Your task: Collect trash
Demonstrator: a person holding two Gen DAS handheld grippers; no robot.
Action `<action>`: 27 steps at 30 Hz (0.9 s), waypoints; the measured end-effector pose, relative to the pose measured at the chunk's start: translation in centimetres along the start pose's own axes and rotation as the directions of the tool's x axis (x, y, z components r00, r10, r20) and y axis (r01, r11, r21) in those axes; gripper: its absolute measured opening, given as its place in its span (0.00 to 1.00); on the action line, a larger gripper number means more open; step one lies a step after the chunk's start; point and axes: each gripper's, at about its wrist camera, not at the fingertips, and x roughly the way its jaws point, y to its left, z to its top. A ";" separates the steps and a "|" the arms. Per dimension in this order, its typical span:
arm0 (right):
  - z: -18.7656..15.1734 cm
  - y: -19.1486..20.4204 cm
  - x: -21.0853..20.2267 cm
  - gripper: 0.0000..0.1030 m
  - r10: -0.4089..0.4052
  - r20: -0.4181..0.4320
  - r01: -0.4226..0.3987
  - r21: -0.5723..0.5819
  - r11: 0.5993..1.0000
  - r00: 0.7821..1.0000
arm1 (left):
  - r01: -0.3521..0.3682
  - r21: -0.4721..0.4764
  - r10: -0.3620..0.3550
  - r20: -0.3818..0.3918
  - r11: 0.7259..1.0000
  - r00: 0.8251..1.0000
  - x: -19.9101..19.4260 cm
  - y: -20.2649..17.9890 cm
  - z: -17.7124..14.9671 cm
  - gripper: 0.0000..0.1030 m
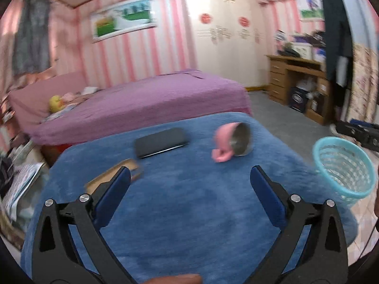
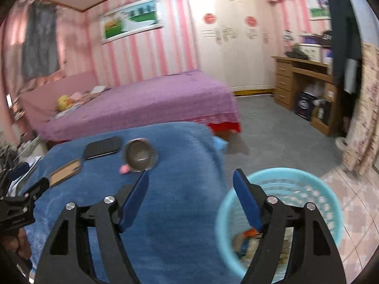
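A light blue mesh wastebasket (image 2: 279, 215) stands on the floor at the right edge of a blue-covered table (image 2: 165, 213); scraps of trash lie in its bottom. In the left wrist view the wastebasket (image 1: 345, 168) shows at the far right. My right gripper (image 2: 190, 179) is open over the table edge, its right finger above the basket rim, nothing between its pads. My left gripper (image 1: 189, 175) is wide open above the blue cloth (image 1: 189, 201) and holds nothing. A pink cup (image 1: 233, 144) lies on its side ahead of it.
A black phone (image 1: 161, 142) and a brown card wallet (image 1: 113, 175) lie on the cloth left of the cup (image 2: 139, 157). Behind the table stand a purple bed (image 1: 142, 99), a white wardrobe (image 1: 225, 35) and a wooden desk (image 1: 298, 80). Grey carpet (image 2: 272, 137) lies at right.
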 end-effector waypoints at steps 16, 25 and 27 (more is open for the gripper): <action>-1.7 13.4 0.8 0.76 0.151 -0.044 -0.157 -0.197 0.968 0.988 | -0.133 -0.137 0.134 -0.005 0.982 0.991 -0.7 11.6 -4.1 0.95; -1.6 14.4 1.1 0.76 0.166 -0.060 -0.175 -0.205 0.963 0.984 | -0.153 -0.169 0.152 -0.018 0.974 0.988 -0.8 13.3 -4.7 0.95; -1.6 14.1 1.1 0.76 0.164 -0.060 -0.172 -0.195 0.965 0.985 | -0.154 -0.172 0.153 -0.016 0.973 0.988 -0.9 13.3 -4.7 0.95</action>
